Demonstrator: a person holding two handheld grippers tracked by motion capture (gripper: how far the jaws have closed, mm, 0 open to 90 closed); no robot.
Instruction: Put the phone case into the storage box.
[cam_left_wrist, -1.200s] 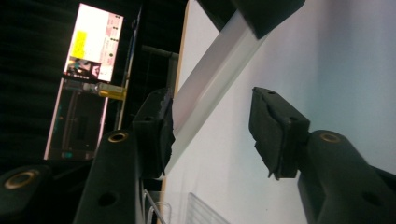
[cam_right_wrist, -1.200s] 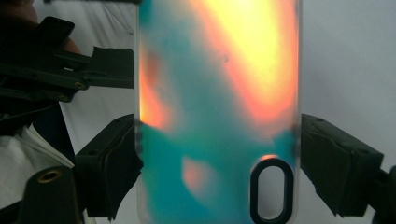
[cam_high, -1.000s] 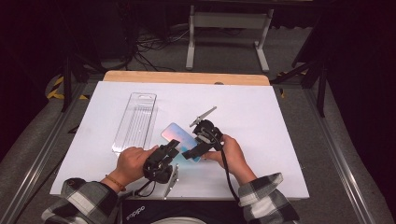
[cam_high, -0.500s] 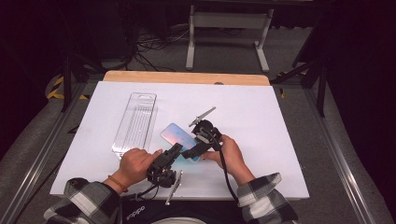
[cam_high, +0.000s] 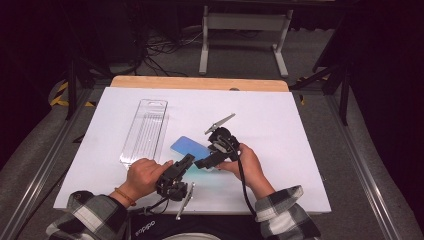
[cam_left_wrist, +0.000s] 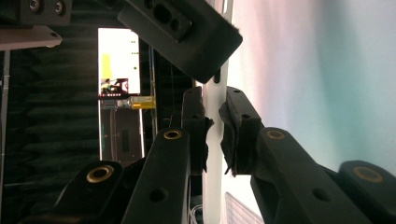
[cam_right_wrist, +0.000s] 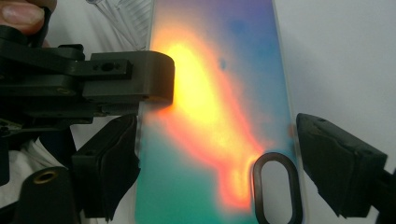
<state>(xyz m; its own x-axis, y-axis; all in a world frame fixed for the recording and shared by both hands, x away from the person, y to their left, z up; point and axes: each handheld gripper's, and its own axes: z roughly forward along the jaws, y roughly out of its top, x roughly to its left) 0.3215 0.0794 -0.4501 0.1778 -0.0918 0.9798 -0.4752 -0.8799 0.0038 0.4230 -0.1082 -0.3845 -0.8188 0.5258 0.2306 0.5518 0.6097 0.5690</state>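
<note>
1. We judge the thin, glossy phone case with a blue-to-teal iridescent back (cam_high: 189, 150) to be light and a little flexible — a slick plastic shell whose flat face gives the pads nothing to bite on. Its long edges are the place to take hold, away from the oval camera cutout (cam_right_wrist: 274, 186), where the rim is weakest.

2. The case lies on the white table sheet (cam_high: 280, 130) near the middle of the near half, just right of the clear plastic blister package (cam_high: 145, 131), between the two hands.

3. The left gripper (cam_high: 186, 161) comes in from the near left and has just been closing; in the left gripper view its pads (cam_left_wrist: 238, 135) pinch the case's thin white edge (cam_left_wrist: 214, 140) — clamped on it, as far as we see.

4. The right gripper (cam_high: 209, 162) reaches from the right, and its jaws have just been opening. In the right gripper view they straddle the case's width at the cutout end; the right pad (cam_right_wrist: 336, 163) stands slightly off the rim, the left pad (cam_right_wrist: 112, 163) is just beside the other, so we read it as apart, not gripping.

5. A hard squeeze could bow the shell, we think.
</note>
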